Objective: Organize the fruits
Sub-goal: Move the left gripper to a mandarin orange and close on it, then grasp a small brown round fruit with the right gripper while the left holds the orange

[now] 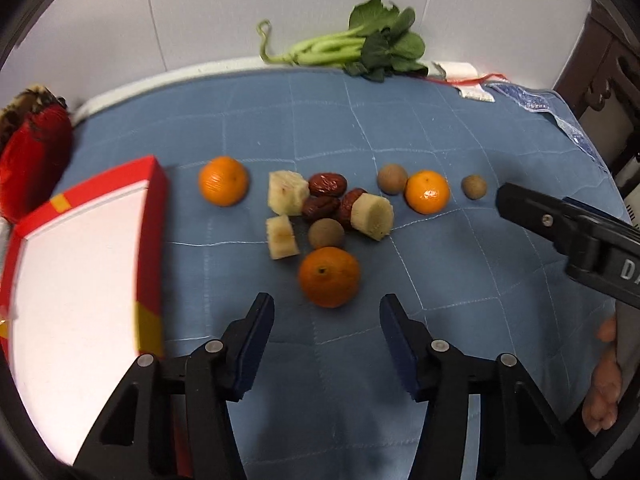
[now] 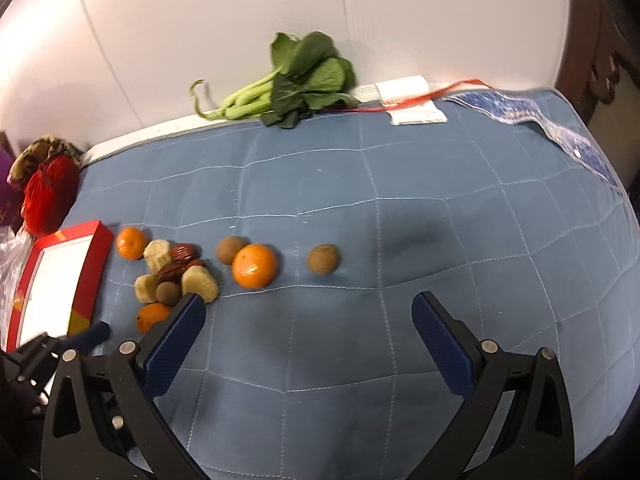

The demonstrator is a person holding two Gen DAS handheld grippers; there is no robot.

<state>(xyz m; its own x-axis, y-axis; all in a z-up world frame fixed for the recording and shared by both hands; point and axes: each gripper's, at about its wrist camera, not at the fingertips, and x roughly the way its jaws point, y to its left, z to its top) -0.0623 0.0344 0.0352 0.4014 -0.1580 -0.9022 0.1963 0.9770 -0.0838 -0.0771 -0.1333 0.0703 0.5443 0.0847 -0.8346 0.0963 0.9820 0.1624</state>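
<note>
Both grippers tilt steeply down over a blue quilted mat (image 1: 460,128), each seen from behind its own fingers. The left gripper (image 1: 327,314) hangs just short of the nearest mandarin (image 1: 329,277); the right gripper (image 2: 309,310) hangs over bare mat to the right of the fruit. In the left view the right gripper's black body enters from the right edge, and part of a hand (image 1: 604,384) shows at that edge, mostly cut off.

The red box (image 1: 154,216) with a white inside is cropped at the left border and blurred. In the right view the left finger hides part of the near mandarin and a cut piece. A red bundle (image 2: 48,196) at far left is hard to make out.

The left fingers stand apart with nothing between them, the mandarin just beyond their tips, not touched. The right fingers stand wide apart, holding nothing.

The fruit lies loose on the mat right of the box: three mandarins, red dates (image 1: 327,184), pale cut pieces (image 1: 286,193) and brown longans (image 1: 474,187). Leafy greens (image 1: 360,46) lie at the far edge
</note>
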